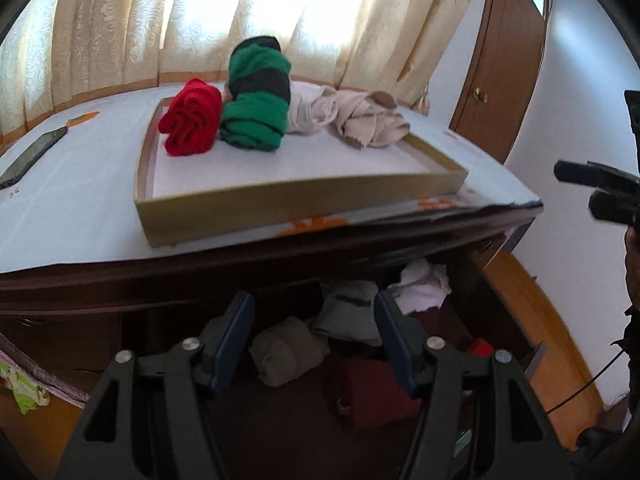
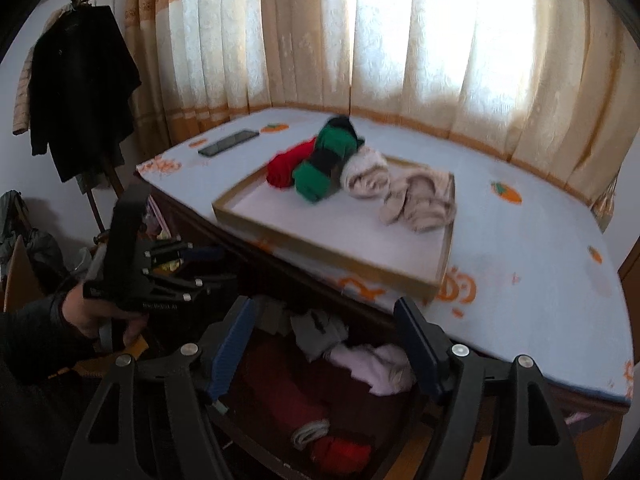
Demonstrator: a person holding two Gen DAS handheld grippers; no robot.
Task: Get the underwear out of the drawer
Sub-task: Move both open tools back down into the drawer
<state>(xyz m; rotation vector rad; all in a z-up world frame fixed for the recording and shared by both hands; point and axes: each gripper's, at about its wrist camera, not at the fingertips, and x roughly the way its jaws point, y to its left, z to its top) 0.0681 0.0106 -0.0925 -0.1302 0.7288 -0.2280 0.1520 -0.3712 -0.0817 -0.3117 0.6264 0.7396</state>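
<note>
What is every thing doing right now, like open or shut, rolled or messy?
Drawer: pulled open, clothes inside.
Tray: on the dresser top, holding clothes.
Red roll: rolled, in the tray.
Beige garment: crumpled, in the tray.
Left gripper: open, empty.
Right gripper: open, empty.

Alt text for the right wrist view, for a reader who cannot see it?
The open right gripper hovers empty over an open drawer of rolled garments. Above, a tray holds red, green and beige rolls; the left gripper shows at left.
</note>
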